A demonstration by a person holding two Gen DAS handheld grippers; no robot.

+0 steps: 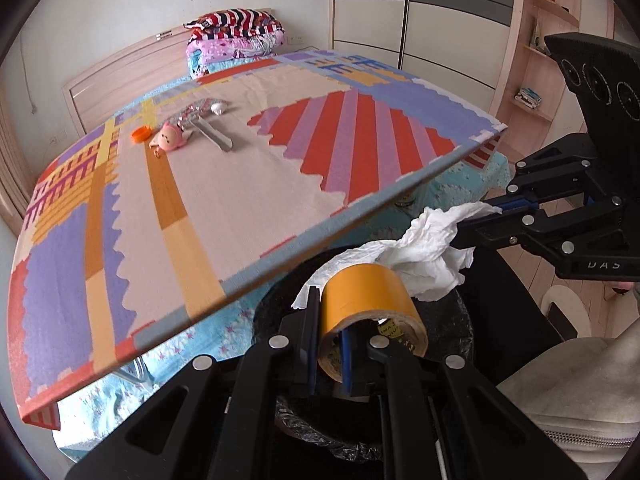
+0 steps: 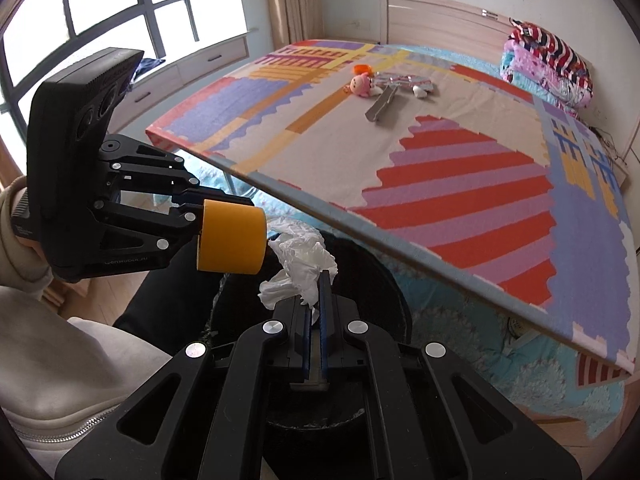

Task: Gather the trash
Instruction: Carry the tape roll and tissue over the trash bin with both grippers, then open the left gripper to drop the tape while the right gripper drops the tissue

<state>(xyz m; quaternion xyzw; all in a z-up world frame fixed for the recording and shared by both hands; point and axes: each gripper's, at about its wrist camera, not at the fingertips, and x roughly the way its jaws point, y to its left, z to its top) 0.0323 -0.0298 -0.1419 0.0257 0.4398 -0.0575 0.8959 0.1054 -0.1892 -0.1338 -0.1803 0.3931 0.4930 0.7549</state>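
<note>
1. Holding both loads above the black bin (image 1: 440, 320), we grip the tape roll (image 1: 366, 304) in our left gripper (image 1: 330, 344) and the tissue (image 2: 298, 268) in our right gripper (image 2: 319, 300).
2. Still left, we judge, at the mat's (image 1: 240, 208) far edge: an orange cap (image 1: 141, 134), foil wrapper (image 1: 196, 110), doll (image 1: 170, 140) and grey strip (image 1: 216, 136).

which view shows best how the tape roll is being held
The left wrist view: the left gripper has one finger inside the tape roll core and one outside, pinching its wall. The right wrist view shows only the roll's outer side, hiding the grip.
</note>
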